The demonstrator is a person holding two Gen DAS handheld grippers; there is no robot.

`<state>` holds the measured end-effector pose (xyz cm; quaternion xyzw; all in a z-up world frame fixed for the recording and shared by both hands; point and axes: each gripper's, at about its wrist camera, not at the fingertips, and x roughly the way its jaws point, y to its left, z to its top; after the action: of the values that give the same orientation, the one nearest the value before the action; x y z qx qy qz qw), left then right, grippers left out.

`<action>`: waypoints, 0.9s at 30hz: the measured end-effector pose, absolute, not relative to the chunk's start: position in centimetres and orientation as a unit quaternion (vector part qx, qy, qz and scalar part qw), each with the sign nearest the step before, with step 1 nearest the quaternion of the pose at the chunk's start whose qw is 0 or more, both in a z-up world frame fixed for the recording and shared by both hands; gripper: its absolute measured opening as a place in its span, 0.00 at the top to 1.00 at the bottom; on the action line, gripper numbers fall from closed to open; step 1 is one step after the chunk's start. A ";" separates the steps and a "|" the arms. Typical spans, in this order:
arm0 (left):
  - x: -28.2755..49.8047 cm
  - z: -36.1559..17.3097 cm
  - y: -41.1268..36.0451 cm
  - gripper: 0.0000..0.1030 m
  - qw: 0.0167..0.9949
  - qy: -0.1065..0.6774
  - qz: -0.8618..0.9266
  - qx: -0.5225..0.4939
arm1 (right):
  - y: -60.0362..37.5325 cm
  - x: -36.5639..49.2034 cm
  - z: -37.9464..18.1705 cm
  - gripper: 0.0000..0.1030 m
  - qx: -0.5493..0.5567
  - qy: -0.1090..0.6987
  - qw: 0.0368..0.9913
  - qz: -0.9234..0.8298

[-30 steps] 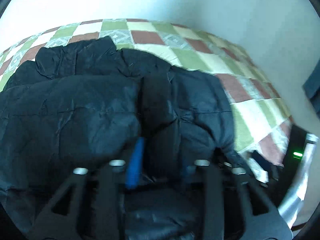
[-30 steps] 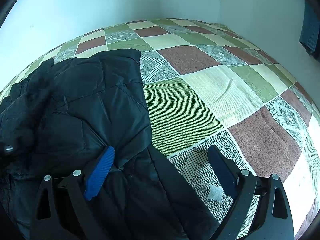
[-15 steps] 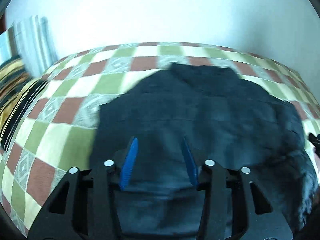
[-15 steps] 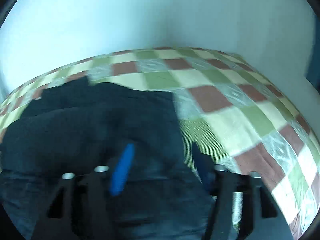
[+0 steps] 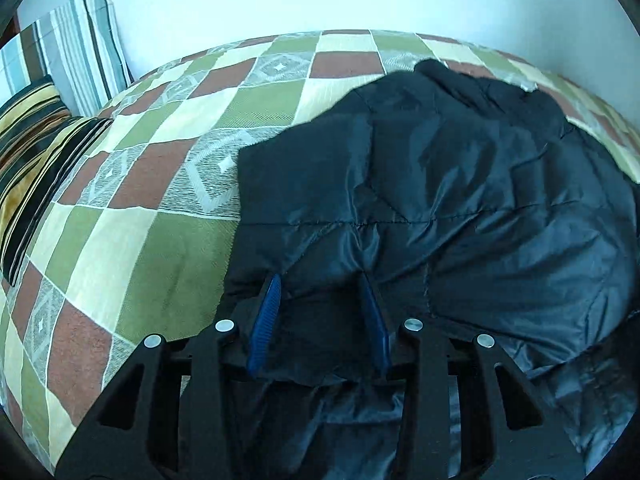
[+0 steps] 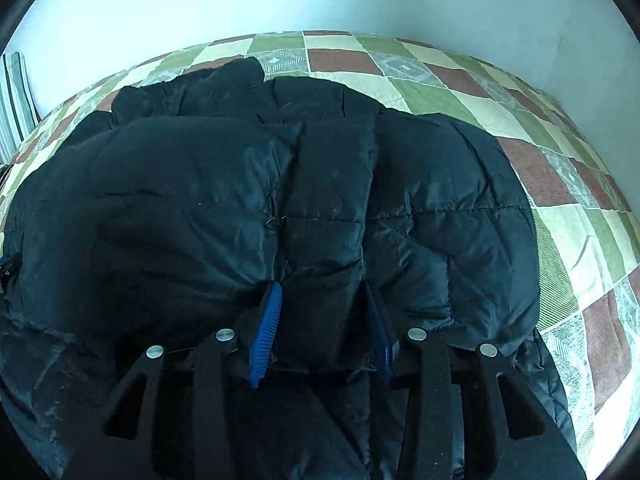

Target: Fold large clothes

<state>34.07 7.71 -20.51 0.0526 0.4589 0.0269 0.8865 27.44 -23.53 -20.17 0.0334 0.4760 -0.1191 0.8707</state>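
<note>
The left gripper and right gripper have fingers partly closed, clamped on fabric.

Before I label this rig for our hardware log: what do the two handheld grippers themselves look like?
Both look alike. The left gripper and the right gripper each have a black frame of angled struts with cut-out openings, four round silver bolt heads across the front, and two jaws lined with ribbed blue pads. No cables, markings, sleeves or hands show in either wrist view.
</note>
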 end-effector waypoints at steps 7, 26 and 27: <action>33.5 -20.1 7.2 0.64 0.890 0.447 0.034 0.079 | -23.3 26.9 -19.5 0.58 0.033 0.470 0.873 -0.122; 40.1 -20.5 -0.3 0.62 0.885 0.458 -0.011 0.082 | -21.9 34.5 -20.1 0.45 0.038 0.461 0.880 -0.103; 40.1 -20.6 -0.4 0.62 0.885 0.457 -0.009 0.085 | -21.9 34.6 -20.1 0.45 0.037 0.462 0.880 -0.103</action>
<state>40.09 -0.36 -20.63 0.0847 0.4568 -0.0091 0.8855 34.58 -21.85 -20.07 0.0370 0.4619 -0.1032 0.8801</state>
